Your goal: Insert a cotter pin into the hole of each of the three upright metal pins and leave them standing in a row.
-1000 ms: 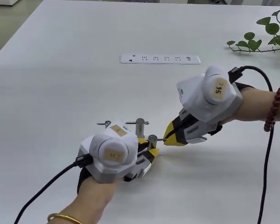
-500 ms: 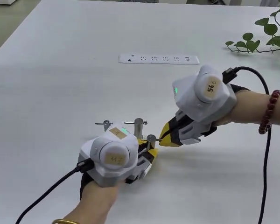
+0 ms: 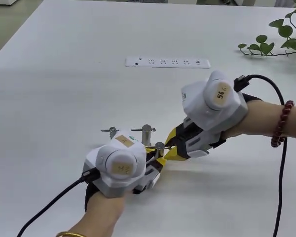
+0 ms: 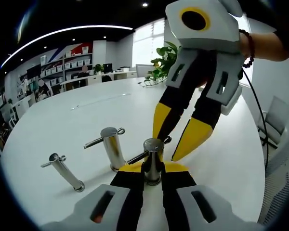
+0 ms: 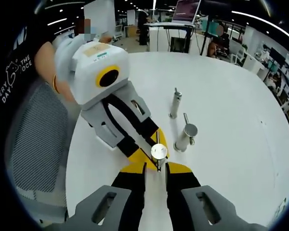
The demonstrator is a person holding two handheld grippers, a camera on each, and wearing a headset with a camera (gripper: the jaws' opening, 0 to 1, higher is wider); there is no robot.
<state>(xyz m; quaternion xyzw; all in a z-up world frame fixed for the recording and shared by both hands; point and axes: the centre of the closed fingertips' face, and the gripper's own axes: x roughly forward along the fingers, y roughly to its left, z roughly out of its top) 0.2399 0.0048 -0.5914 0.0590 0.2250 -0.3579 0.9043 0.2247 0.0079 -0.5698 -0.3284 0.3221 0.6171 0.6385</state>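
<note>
Yellow-tipped jaws of the left gripper (image 4: 153, 169) are clamped on the lower shaft of the nearest metal pin (image 4: 153, 159), which stands upright on the white table (image 3: 64, 89). Facing it from the other side, the right gripper (image 5: 156, 169) has its jaws standing apart, one tip on either side of a thin cotter pin (image 4: 136, 157) that lies crosswise at that pin's top. The cotter pin seems to pass through the hole, though the left gripper view is too warped to be sure, and I cannot tell whether the right pads touch it. In the head view the left gripper (image 3: 157, 159) comes in from the lower left and the right gripper (image 3: 170, 144) from the right, their tips almost meeting at the pin (image 3: 159, 147). Just beyond, the middle pin (image 4: 113, 147) and then the far pin (image 4: 65, 171) stand in a line, each with a cotter pin across its head. Farther back on the table lie a white power strip (image 3: 167, 62) and, at the right edge, a leafy plant (image 3: 281, 34).
</note>
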